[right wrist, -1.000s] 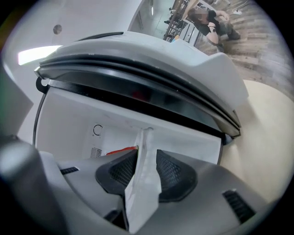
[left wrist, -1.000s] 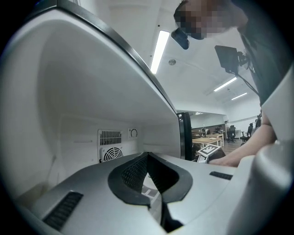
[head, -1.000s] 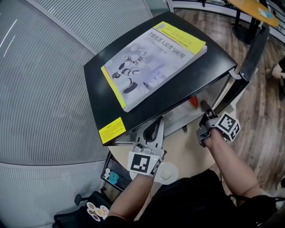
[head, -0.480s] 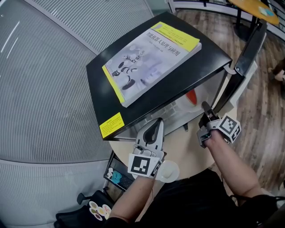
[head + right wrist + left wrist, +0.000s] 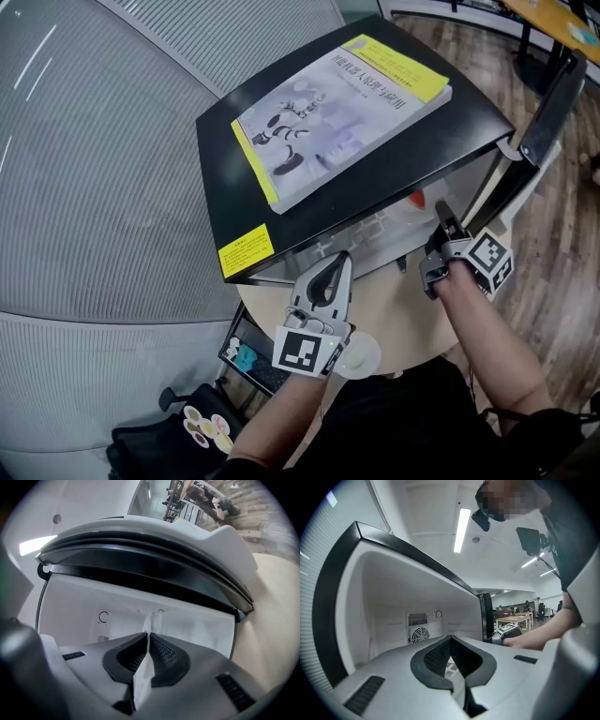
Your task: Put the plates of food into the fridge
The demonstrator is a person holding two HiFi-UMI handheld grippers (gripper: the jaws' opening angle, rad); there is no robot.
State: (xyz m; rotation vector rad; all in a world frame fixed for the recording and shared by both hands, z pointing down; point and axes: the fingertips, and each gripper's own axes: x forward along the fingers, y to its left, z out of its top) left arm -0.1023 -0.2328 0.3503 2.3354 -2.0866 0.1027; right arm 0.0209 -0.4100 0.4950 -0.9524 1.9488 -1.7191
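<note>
A small black fridge (image 5: 375,178) stands open on a round table, its white inside (image 5: 117,611) showing in both gripper views. A plate with orange food (image 5: 417,200) lies just inside the opening. My right gripper (image 5: 441,223) reaches into the fridge mouth. Its jaws have just been closing and now pinch the plate's thin white rim (image 5: 143,677), seen edge-on at the right gripper (image 5: 148,637). My left gripper (image 5: 330,267) points level at the fridge's left side. The left gripper (image 5: 450,639) is shut with nothing in it.
A yellow-edged book (image 5: 347,103) lies on the fridge top. The fridge door (image 5: 548,112) swings out at the right. A small white round object (image 5: 356,356) sits on the beige table (image 5: 394,314) by my left hand. A fan grille (image 5: 418,632) marks the fridge's back wall.
The left gripper has edged a little closer to the fridge opening. The right gripper stays at the fridge mouth by the orange food.
</note>
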